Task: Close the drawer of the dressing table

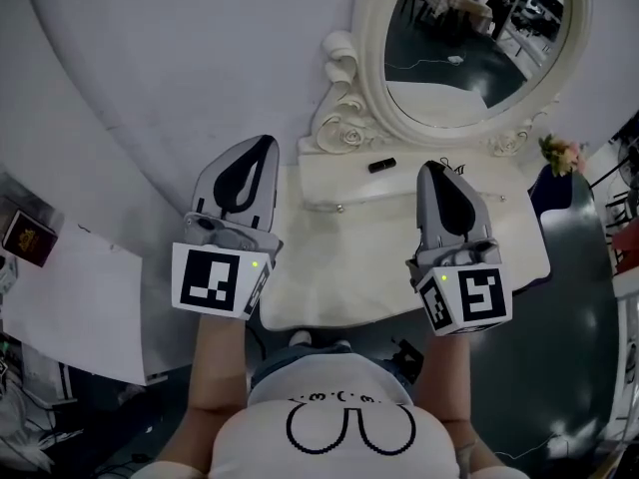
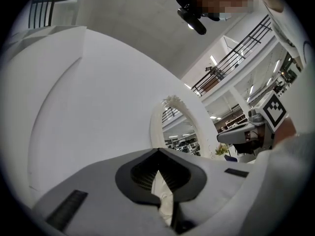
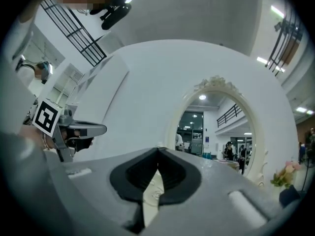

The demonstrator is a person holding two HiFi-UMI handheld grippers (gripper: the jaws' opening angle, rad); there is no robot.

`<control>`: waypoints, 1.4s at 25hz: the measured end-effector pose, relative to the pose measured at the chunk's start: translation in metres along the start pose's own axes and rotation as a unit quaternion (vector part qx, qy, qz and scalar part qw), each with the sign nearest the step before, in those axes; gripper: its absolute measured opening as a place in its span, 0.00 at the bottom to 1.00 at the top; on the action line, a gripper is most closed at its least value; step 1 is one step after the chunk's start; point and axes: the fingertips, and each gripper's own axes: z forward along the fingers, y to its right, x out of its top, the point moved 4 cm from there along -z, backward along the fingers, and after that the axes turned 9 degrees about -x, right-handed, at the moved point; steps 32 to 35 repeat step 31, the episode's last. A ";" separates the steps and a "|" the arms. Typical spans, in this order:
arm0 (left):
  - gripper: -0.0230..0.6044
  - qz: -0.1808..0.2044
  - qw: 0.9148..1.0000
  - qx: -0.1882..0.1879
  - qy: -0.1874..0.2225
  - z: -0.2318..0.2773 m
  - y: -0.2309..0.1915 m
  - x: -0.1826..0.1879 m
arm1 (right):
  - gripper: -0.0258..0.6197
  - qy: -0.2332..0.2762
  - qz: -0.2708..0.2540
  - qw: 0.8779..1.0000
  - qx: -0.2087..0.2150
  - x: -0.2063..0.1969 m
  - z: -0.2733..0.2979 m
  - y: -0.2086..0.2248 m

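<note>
With my left gripper [image 1: 262, 146] and right gripper [image 1: 432, 168] both clamped shut on nothing above the tabletop [image 1: 379, 272], the small knobbed drawer [image 1: 339, 208] at its back edge, below the mirror [image 1: 469, 38], looks flush, so I judge only a confirming look remains.

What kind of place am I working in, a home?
Likely a large hall or lab, not a home: the oval mirror on the white dressing table reflects work tables and people, and a railed upper gallery runs overhead.
</note>
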 end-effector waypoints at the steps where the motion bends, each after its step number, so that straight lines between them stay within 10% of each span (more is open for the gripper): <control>1: 0.03 0.006 1.000 0.001 0.002 -0.001 0.000 0.003 | 0.04 0.005 -0.001 1.000 -0.003 0.003 -0.003 0.001; 35: 0.03 0.009 1.000 -0.006 -0.014 -0.008 0.016 0.005 | 0.04 0.012 -0.035 0.999 -0.008 0.013 -0.022 -0.002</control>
